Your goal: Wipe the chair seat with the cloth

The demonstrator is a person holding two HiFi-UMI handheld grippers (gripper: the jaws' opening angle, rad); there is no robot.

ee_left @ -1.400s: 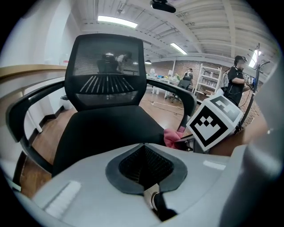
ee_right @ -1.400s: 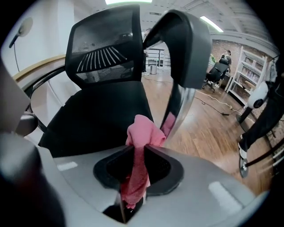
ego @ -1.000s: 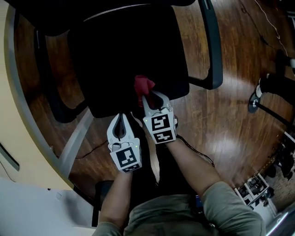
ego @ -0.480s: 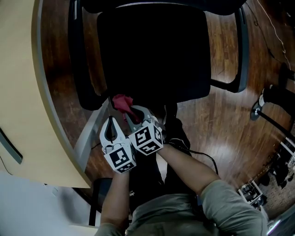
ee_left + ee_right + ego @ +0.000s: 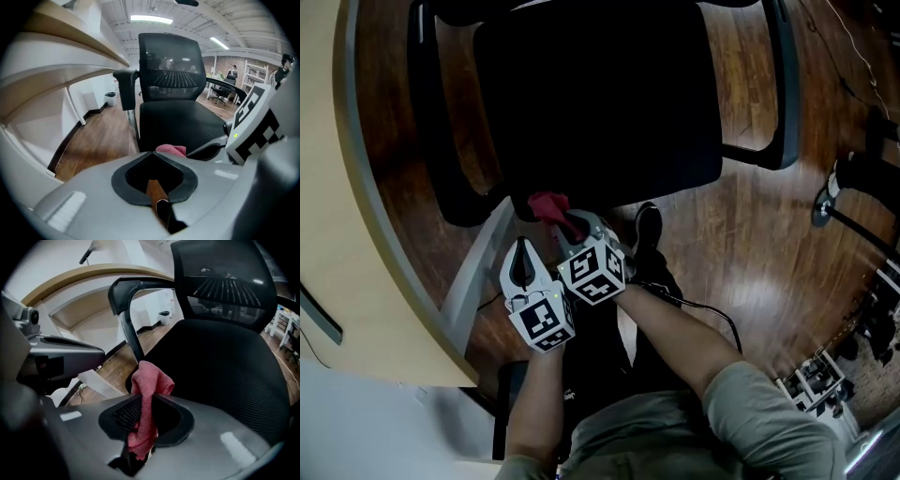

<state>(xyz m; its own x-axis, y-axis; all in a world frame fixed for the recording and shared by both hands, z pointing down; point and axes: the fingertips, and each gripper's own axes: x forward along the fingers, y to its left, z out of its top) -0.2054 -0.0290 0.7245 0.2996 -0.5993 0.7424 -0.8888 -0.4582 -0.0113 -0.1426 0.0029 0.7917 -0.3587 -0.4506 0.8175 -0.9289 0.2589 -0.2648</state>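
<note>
— Left edge of the head view?
— A curved pale desk [image 5: 342, 244] above glossy brown wood floor [image 5: 750, 253].
— Lighting?
— Strip lights [image 5: 151, 19] on a white ceiling [image 5: 117, 11], top of the left gripper view.

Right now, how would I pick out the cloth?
Find the big black chair. At its seat's near left corner, the right gripper pinches the cloth. It is the only red thing there, small and crumpled among black and grey.
</note>
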